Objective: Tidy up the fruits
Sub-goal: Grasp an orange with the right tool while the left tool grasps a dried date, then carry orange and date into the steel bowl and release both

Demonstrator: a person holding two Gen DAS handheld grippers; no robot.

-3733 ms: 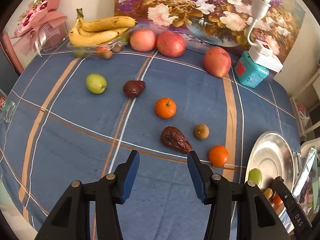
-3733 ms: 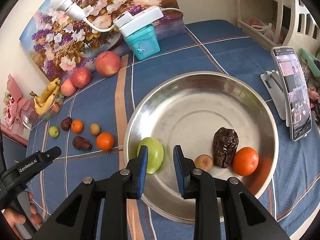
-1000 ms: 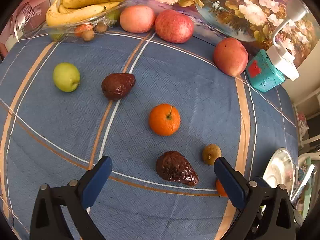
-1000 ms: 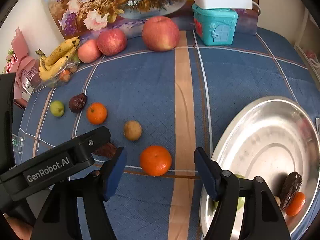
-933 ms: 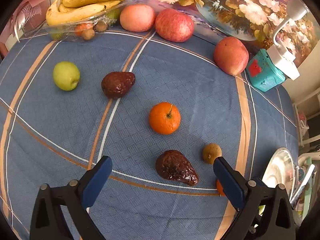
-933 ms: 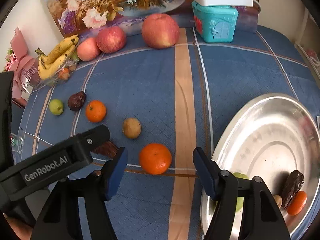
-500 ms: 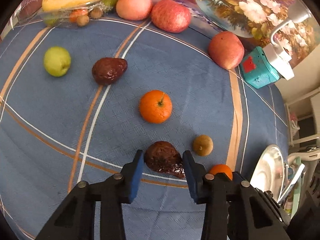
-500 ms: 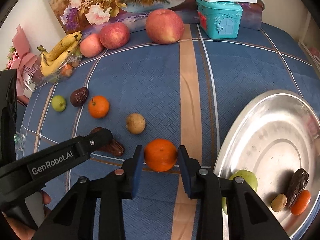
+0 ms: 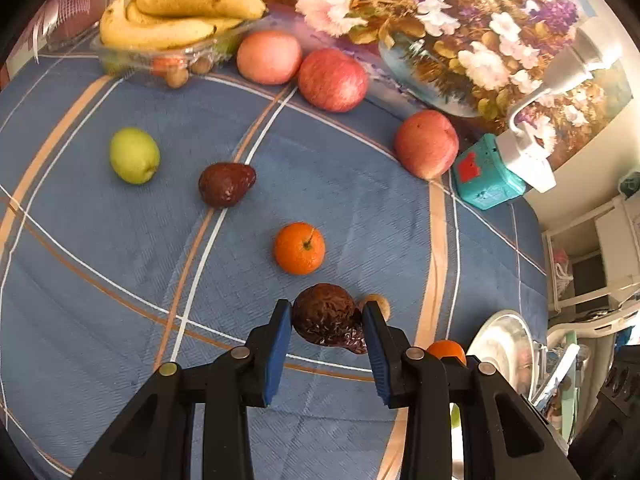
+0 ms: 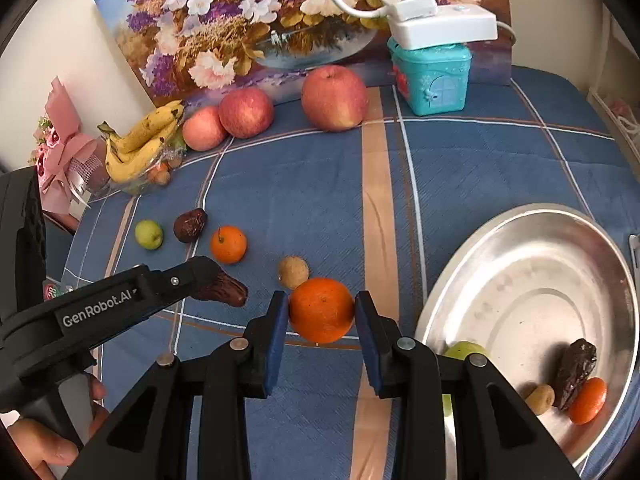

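— Between the blue pads of the right gripper [image 10: 321, 312] sits an orange [image 10: 321, 309]; both pads touch its sides, so it is pinched, near the middle of the blue plaid cloth [image 10: 300, 184].
— And the left gripper [image 9: 325, 322]?
— Clamped the same way on a wrinkled dark date [image 9: 329, 320]; a small brown longan [image 9: 376, 303] lies just to the date's right, partly hidden by a pad.
— What lies beyond?
— Farther out, a second orange [image 9: 299, 248]; then another date [image 9: 225, 184] and a green fruit [image 9: 134, 155] to the far left; three apples [image 9: 333, 79] line the far edge beside a tray of bananas [image 9: 176, 20].
— The dish?
— To the right, the steel plate [image 10: 532, 264]; it holds a green fruit, a longan, a date and an orange at its near side.
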